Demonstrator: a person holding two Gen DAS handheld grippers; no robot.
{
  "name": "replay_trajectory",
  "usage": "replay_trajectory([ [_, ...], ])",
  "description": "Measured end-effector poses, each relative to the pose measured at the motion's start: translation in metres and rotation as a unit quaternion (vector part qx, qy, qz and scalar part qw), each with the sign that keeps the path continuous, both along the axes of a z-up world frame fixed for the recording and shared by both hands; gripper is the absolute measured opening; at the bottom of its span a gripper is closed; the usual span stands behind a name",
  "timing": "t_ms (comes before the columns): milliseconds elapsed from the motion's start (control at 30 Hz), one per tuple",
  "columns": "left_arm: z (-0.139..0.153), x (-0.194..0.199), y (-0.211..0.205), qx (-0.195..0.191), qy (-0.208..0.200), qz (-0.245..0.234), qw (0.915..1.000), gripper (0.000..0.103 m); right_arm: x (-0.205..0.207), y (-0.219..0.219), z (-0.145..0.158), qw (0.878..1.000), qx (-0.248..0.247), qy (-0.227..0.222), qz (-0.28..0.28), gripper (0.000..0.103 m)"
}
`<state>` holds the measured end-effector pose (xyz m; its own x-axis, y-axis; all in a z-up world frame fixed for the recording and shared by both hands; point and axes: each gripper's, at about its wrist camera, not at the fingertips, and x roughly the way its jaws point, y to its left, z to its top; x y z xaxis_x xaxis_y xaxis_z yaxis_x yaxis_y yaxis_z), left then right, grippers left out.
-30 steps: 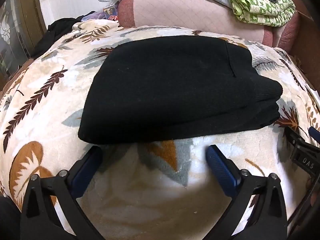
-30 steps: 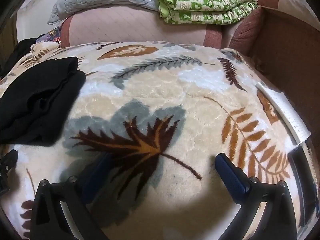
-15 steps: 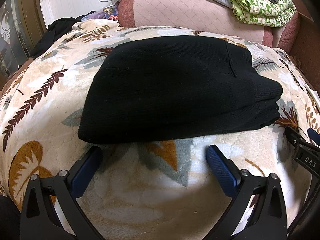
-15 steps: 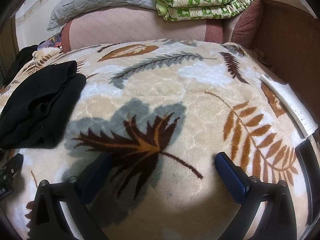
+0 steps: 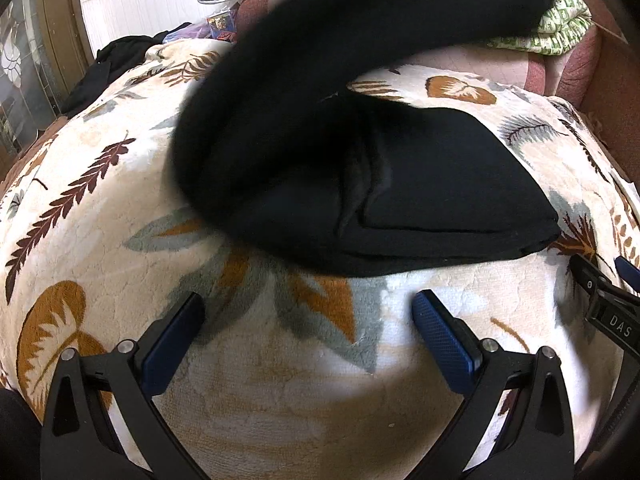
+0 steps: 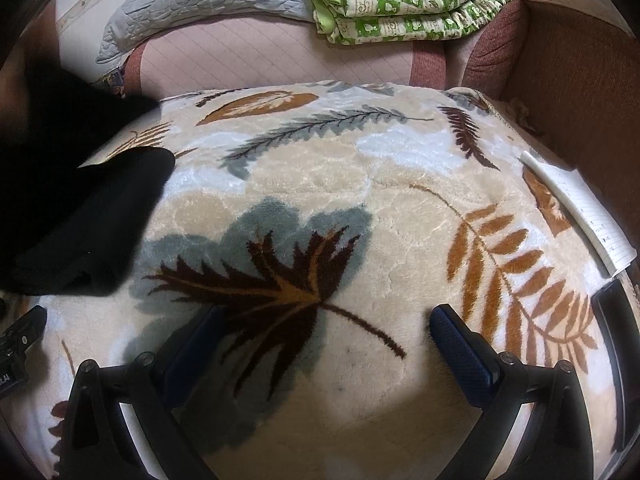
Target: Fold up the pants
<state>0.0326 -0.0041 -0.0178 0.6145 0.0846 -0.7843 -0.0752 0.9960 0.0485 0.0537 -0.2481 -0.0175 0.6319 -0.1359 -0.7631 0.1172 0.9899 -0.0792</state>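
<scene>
Leaf-print blanket [image 6: 360, 200] spreads under both grippers. Black pants [image 5: 440, 184] lie folded just ahead of the left gripper [image 5: 308, 312], jaws wide and empty; right gripper [image 6: 324, 328] likewise, pants off its left.

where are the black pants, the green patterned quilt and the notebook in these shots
black pants [image 5: 448, 184]: left wrist view, on the flat folded layer.
green patterned quilt [image 6: 404, 4]: right wrist view, on the middle of the folded stack.
notebook [image 6: 588, 216]: right wrist view, on its lined page near the right edge.
</scene>
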Motion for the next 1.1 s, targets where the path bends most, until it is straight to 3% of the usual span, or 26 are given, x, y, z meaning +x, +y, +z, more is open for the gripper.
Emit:
replay_trajectory([
  [1100, -0.0013, 0.0012, -0.0005, -0.002, 0.001, -0.001, 1.0000, 0.103, -0.0080, -0.0053, -0.0002, 1.000, 0.002, 0.002, 0.001, 0.102],
])
